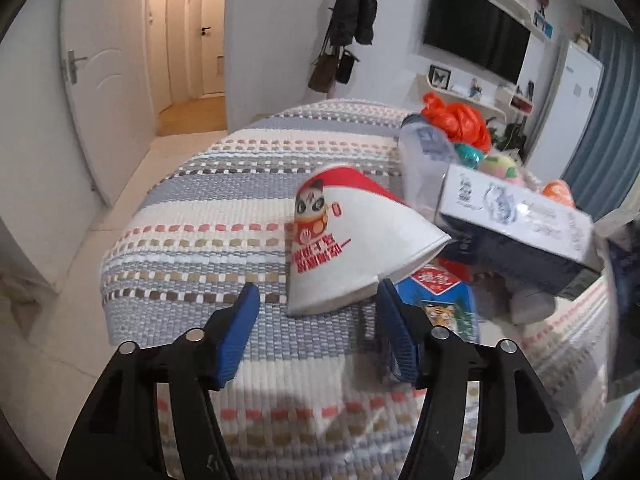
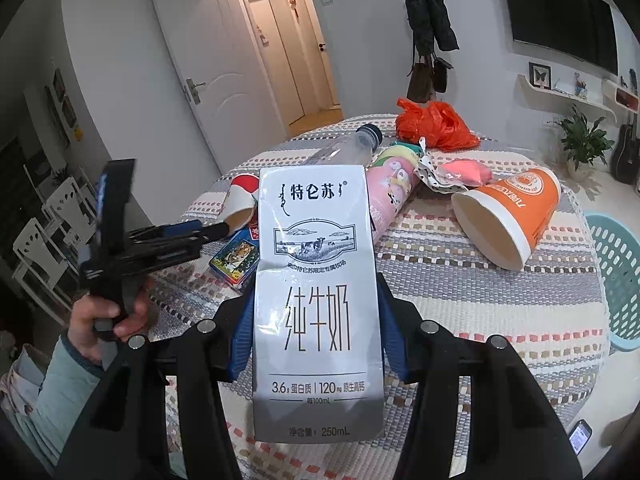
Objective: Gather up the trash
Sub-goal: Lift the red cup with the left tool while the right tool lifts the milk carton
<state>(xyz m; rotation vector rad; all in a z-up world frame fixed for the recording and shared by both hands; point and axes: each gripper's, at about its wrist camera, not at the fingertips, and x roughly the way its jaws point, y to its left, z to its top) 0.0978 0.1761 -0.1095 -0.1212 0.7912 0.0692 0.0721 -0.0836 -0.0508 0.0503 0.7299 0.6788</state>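
Holding the milk carton [image 2: 316,300] clenched in our right hand-held gripper [image 2: 316,336], we bring the released left hand-held gripper [image 1: 316,308] toward the paper cup [image 1: 352,240] near the tabletop's [image 1: 200,208] left edge; next, we think, close on its rim.

Milk carton [image 2: 316,300], white with black lettering, stands upright at centre frame. Orange paper cup [image 2: 510,216] lies on its side at right, mouth facing lower left. White-and-red cup [image 1: 344,240] lies tipped mid-frame in the left view. Clear bottle [image 2: 344,150] lies behind the carton, beside an orange plastic bag [image 2: 434,124].
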